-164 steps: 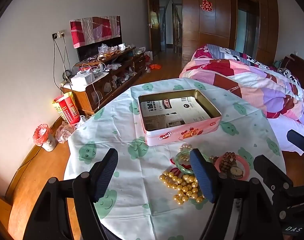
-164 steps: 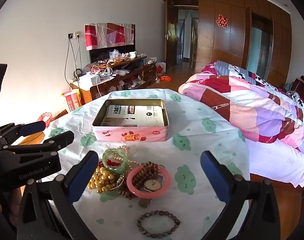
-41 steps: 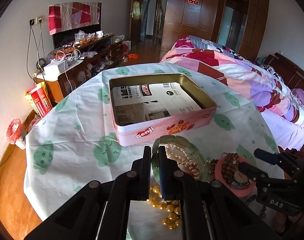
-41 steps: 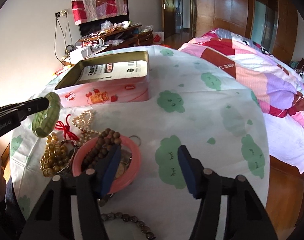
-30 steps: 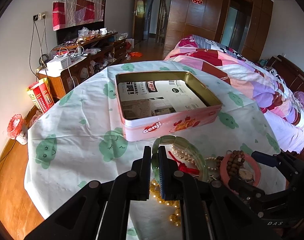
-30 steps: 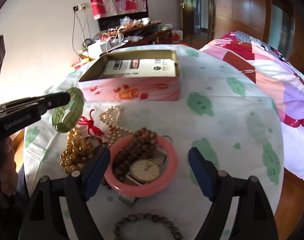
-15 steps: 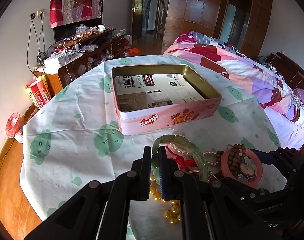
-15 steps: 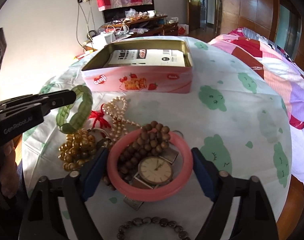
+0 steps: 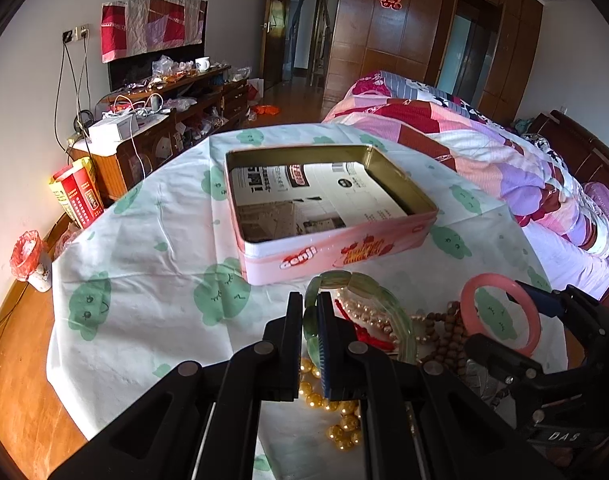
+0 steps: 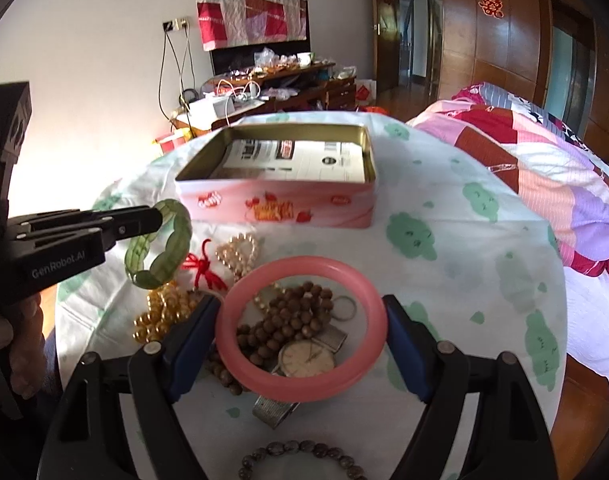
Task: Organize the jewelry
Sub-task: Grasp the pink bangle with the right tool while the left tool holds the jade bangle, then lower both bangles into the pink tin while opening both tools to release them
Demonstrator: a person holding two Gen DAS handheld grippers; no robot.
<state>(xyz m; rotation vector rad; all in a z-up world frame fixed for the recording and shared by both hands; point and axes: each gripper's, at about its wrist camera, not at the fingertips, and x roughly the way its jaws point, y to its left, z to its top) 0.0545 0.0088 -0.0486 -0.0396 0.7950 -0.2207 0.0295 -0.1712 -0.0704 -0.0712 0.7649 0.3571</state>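
Left claw: fingers clamped on the rim of the green bangle, held above the counter just in front of the pink tin. Right claw: fingers pressed against opposite outer sides of the pink bangle — lifted over the brown beads and the wristwatch. The tin sits open — printed paper lining its floor.

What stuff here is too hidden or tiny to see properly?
- Gold beads: left wrist view, partly hidden behind the left gripper.
- Dark bead bracelet: right wrist view, cut off by the bottom edge.
- Paper in the tin: print too small to read.
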